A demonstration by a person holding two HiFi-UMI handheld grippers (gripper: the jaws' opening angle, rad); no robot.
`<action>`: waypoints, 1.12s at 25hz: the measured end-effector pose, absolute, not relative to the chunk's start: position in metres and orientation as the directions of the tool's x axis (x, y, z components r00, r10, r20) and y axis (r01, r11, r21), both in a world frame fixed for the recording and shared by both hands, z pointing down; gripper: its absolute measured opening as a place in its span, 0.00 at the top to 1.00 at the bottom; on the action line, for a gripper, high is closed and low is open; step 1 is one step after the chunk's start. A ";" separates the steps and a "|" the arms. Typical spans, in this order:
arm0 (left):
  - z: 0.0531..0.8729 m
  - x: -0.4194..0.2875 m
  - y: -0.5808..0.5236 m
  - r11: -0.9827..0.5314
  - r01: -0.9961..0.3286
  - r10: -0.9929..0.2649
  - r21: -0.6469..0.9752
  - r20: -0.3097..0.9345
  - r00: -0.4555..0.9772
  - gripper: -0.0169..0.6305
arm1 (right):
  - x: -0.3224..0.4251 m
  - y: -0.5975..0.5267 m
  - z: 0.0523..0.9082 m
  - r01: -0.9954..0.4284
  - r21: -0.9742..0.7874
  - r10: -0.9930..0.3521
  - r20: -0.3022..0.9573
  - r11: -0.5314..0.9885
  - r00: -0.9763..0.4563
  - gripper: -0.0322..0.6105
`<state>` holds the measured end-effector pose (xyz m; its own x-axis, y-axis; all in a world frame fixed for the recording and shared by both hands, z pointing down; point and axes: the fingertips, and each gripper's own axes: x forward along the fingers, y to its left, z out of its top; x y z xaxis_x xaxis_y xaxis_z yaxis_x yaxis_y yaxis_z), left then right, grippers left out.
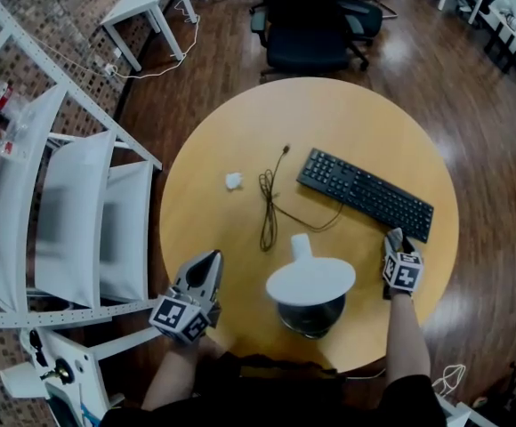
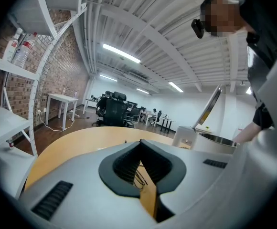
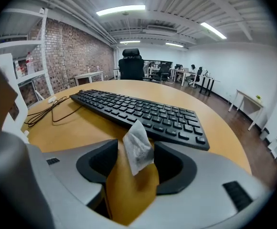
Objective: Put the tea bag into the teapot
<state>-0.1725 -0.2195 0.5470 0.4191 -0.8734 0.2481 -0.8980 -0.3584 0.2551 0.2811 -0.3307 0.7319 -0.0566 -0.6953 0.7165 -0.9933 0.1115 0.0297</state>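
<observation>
The tea bag (image 3: 137, 148), a small white pouch, stands upright between the jaws of my right gripper (image 3: 135, 141). The jaws stand wide apart and do not press it. This gripper (image 1: 395, 237) hovers low over the table just in front of the keyboard's right end. The teapot (image 1: 312, 313) is a steel pot with a white lid (image 1: 311, 280) and a white spout (image 1: 301, 245), near the table's front edge and left of my right gripper. To the teapot's left, my left gripper (image 1: 211, 259) is shut with nothing in it. The left gripper view shows its tips (image 2: 141, 143) together and the teapot (image 2: 216, 142) at right.
A black keyboard (image 1: 366, 192) lies across the round wooden table (image 1: 213, 140), with a coiled black cable (image 1: 268, 207) left of it. A small white crumpled scrap (image 1: 233, 181) lies further left. White shelving (image 1: 80, 212) stands beside the table's left edge, an office chair (image 1: 307, 20) behind it.
</observation>
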 end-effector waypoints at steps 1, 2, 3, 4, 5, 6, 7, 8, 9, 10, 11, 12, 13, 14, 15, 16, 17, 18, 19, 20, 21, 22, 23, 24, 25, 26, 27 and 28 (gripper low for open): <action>0.547 -0.172 -0.220 -0.357 -0.898 -0.873 0.257 0.250 0.419 0.97 | 0.281 -0.331 0.732 -0.993 0.036 -0.695 0.717 0.113 -0.053 0.58; 0.547 -0.171 -0.220 -0.356 -0.898 -0.873 0.258 0.250 0.418 0.97 | 0.281 -0.331 0.732 -0.992 0.040 -0.697 0.715 0.116 -0.052 0.62; 0.548 -0.171 -0.220 -0.355 -0.898 -0.873 0.259 0.252 0.417 0.97 | 0.280 -0.331 0.731 -0.992 0.043 -0.699 0.713 0.120 -0.054 0.76; 0.547 -0.171 -0.220 -0.352 -0.899 -0.874 0.259 0.252 0.415 0.97 | 0.279 -0.331 0.731 -0.991 0.044 -0.699 0.712 0.126 -0.057 0.80; 0.546 -0.171 -0.220 -0.352 -0.900 -0.876 0.258 0.248 0.414 0.97 | 0.278 -0.331 0.730 -0.990 0.043 -0.698 0.714 0.132 -0.062 0.80; 0.545 -0.170 -0.220 -0.355 -0.899 -0.878 0.257 0.240 0.415 0.97 | 0.276 -0.329 0.730 -0.990 0.040 -0.694 0.716 0.138 -0.068 0.80; 0.543 -0.169 -0.220 -0.358 -0.898 -0.879 0.257 0.231 0.417 0.97 | 0.275 -0.328 0.730 -0.989 0.037 -0.692 0.718 0.144 -0.074 0.81; 0.542 -0.168 -0.220 -0.358 -0.897 -0.880 0.258 0.229 0.417 0.97 | 0.274 -0.326 0.729 -0.988 0.034 -0.693 0.717 0.148 -0.079 0.81; 0.541 -0.168 -0.219 -0.356 -0.898 -0.880 0.259 0.229 0.416 0.97 | 0.273 -0.324 0.728 -0.988 0.031 -0.697 0.713 0.150 -0.083 0.81; 0.541 -0.167 -0.219 -0.357 -0.898 -0.880 0.259 0.229 0.416 0.97 | 0.273 -0.321 0.727 -0.988 0.027 -0.702 0.707 0.152 -0.088 0.81; 0.541 -0.167 -0.218 -0.359 -0.897 -0.880 0.258 0.228 0.417 0.97 | 0.272 -0.319 0.725 -0.988 0.021 -0.707 0.701 0.152 -0.094 0.81; 0.541 -0.166 -0.217 -0.363 -0.896 -0.879 0.255 0.227 0.420 0.97 | 0.273 -0.316 0.723 -0.989 0.015 -0.713 0.695 0.150 -0.098 0.81; 0.541 -0.165 -0.216 -0.367 -0.896 -0.878 0.251 0.226 0.423 0.97 | 0.275 -0.314 0.720 -0.990 0.008 -0.719 0.688 0.144 -0.099 0.81; 0.540 -0.164 -0.215 -0.372 -0.895 -0.877 0.247 0.224 0.426 0.97 | 0.277 -0.312 0.716 -0.991 -0.006 -0.726 0.680 0.131 -0.100 0.81; 0.540 -0.162 -0.213 -0.378 -0.893 -0.875 0.244 0.220 0.431 0.97 | 0.281 -0.308 0.711 -0.993 -0.026 -0.735 0.670 0.117 -0.104 0.81; 0.539 -0.159 -0.211 -0.387 -0.890 -0.873 0.241 0.214 0.438 0.97 | 0.284 -0.303 0.704 -0.994 -0.043 -0.746 0.658 0.103 -0.106 0.81; 0.538 -0.158 -0.209 -0.397 -0.886 -0.871 0.239 0.207 0.446 0.97 | 0.288 -0.298 0.697 -0.994 -0.051 -0.758 0.644 0.093 -0.104 0.81; 0.537 -0.156 -0.206 -0.404 -0.883 -0.870 0.238 0.199 0.451 0.97 | 0.291 -0.292 0.689 -0.995 -0.056 -0.770 0.630 0.087 -0.103 0.81; 0.534 -0.155 -0.205 -0.409 -0.880 -0.869 0.239 0.190 0.456 0.97 | 0.295 -0.286 0.681 -0.995 -0.061 -0.782 0.615 0.084 -0.103 0.81; 0.531 -0.153 -0.203 -0.414 -0.877 -0.869 0.243 0.179 0.460 0.97 | 0.299 -0.279 0.673 -0.995 -0.068 -0.794 0.599 0.078 -0.103 0.81; 0.528 -0.151 -0.202 -0.419 -0.873 -0.869 0.249 0.168 0.465 0.97 | 0.305 -0.273 0.664 -0.995 -0.075 -0.805 0.584 0.069 -0.100 0.81; 0.524 -0.149 -0.200 -0.422 -0.870 -0.869 0.256 0.158 0.469 0.97 | 0.310 -0.266 0.655 -0.995 -0.083 -0.818 0.567 0.058 -0.096 0.81; 0.521 -0.147 -0.197 -0.426 -0.867 -0.868 0.259 0.151 0.472 0.97 | 0.315 -0.259 0.645 -0.994 -0.093 -0.831 0.548 0.050 -0.093 0.81; 0.518 -0.145 -0.194 -0.432 -0.864 -0.867 0.258 0.145 0.476 0.97 | 0.319 -0.250 0.634 -0.994 -0.102 -0.846 0.525 0.043 -0.091 0.81; 0.515 -0.144 -0.191 -0.438 -0.862 -0.866 0.254 0.139 0.480 0.97 | 0.323 -0.240 0.623 -0.993 -0.109 -0.863 0.498 0.038 -0.088 0.81; 0.512 -0.144 -0.188 -0.443 -0.861 -0.866 0.250 0.131 0.483 0.97 | 0.326 -0.230 0.611 -0.993 -0.115 -0.880 0.469 0.032 -0.083 0.81; 0.509 -0.145 -0.186 -0.446 -0.861 -0.867 0.246 0.122 0.484 0.97 | 0.329 -0.220 0.599 -0.992 -0.123 -0.896 0.438 0.027 -0.079 0.81; 0.505 -0.146 -0.184 -0.446 -0.861 -0.870 0.244 0.111 0.481 0.97 | 0.330 -0.210 0.588 -0.991 -0.132 -0.911 0.406 0.025 -0.077 0.81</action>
<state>-0.1462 -0.1842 0.5051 0.4812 -0.8696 0.1108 -0.8614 -0.4457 0.2435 0.3304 -0.2105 0.5885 -0.0771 -0.9105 0.4062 -0.9909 0.0248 -0.1325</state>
